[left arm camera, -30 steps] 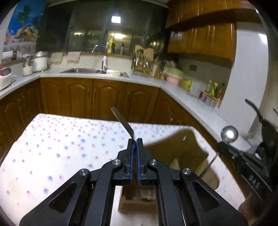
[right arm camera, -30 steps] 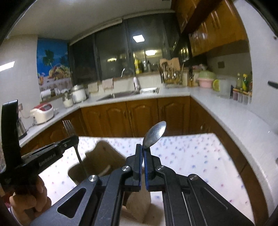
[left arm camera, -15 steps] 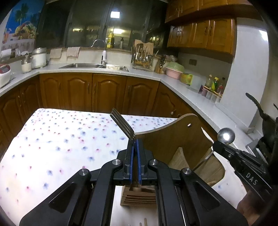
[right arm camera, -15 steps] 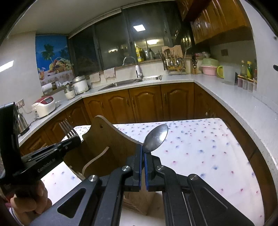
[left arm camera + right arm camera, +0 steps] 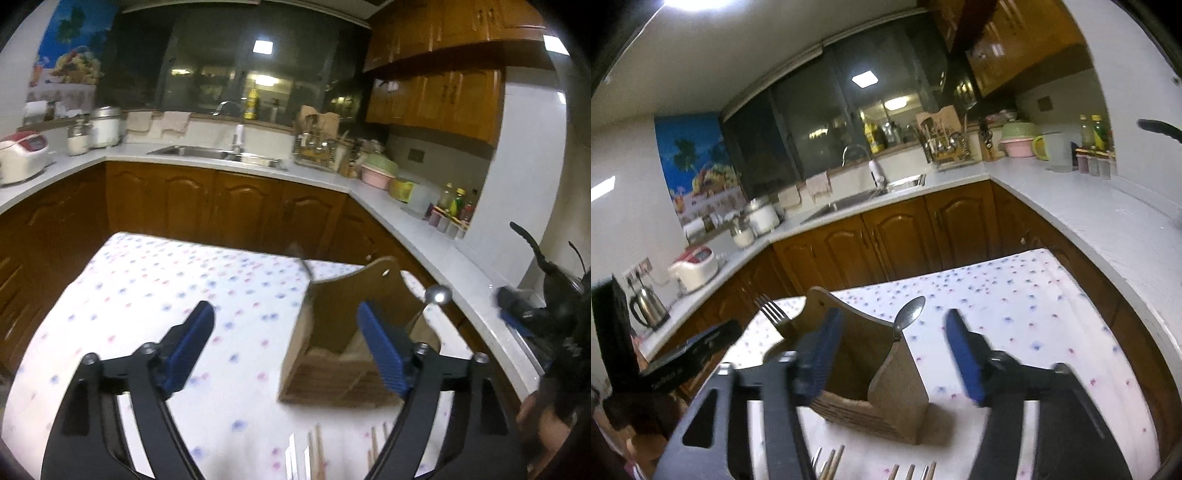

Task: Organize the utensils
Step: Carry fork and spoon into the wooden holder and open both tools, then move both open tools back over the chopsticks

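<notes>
A wooden utensil holder [image 5: 332, 373] [image 5: 897, 398] stands on the dotted tablecloth [image 5: 166, 295]. A fork [image 5: 772, 314] leans out of its left compartment and a spoon [image 5: 910, 314] out of its right corner. In the left wrist view the fork [image 5: 304, 264] is blurred and the spoon [image 5: 437, 295] shows past the holder's rim. My left gripper [image 5: 286, 347] is opening, its blue pads wide apart and gripping nothing. My right gripper [image 5: 892, 354] is opening too, just behind the holder, with nothing between its pads. Each gripper shows at the edge of the other's view.
Several chopsticks [image 5: 316, 454] [image 5: 831, 461] lie on the cloth at the near edge. Wooden cabinets and a white counter wrap around behind, with a sink [image 5: 218, 153], a dish rack [image 5: 947, 146], a rice cooker [image 5: 696, 266] and a kettle [image 5: 650, 306].
Both grippers went from shut to wide open. The left let go of the fork and the right the spoon; both utensils now stand in the holder, and the grippers have drawn back.
</notes>
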Demonstrator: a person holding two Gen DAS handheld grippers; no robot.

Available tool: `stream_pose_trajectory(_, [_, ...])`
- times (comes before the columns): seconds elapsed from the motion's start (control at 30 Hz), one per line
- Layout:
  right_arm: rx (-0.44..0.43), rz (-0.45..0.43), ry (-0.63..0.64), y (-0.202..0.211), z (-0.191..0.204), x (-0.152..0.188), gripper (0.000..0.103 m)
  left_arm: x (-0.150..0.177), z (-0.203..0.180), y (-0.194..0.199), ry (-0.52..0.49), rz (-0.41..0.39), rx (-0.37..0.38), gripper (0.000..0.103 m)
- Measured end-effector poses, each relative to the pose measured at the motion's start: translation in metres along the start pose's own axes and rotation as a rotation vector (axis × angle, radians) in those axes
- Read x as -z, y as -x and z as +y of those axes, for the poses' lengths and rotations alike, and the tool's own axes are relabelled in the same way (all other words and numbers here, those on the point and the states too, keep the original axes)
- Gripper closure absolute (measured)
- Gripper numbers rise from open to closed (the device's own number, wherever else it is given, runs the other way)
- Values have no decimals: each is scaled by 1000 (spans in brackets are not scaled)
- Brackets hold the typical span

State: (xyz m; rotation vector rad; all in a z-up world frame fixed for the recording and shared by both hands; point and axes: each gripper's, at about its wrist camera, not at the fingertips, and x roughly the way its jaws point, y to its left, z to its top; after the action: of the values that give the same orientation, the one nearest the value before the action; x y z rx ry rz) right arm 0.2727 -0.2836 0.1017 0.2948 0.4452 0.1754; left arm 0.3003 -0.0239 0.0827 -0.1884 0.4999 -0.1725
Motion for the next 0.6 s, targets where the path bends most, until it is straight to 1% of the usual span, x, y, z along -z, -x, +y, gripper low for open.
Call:
stream_pose_trajectory(0.03, [-7,-15,-14,9,-1,3,14,5,4,5,8,7,-8,13])
stream_pose_trajectory(0.07, [-12,-26,-24,18,-2,6,11,12,10,12,22,19,-10,13])
stream_pose_trajectory(0.1, [-10,-34,-33,25,-3,10,5,19,14,16,33,32,-11,13])
stream_pose_trajectory(0.13, [-8,-37,-39,31,-3,14,2,24,17,20,42,44,-15,13])
stream_pose_trajectory(0.2, [-5,-35,-53,43,-4,26,2,39,25,28,63,80,-26,13])
stream_pose_trajectory(0.4, [30,35,-109,68,-12,71,2,77,40,51,102,146,-44,13])
stream_pose_trajectory(0.6, [70,95,-118,84,-11,113,2,105,42,66,117,185,-48,13])
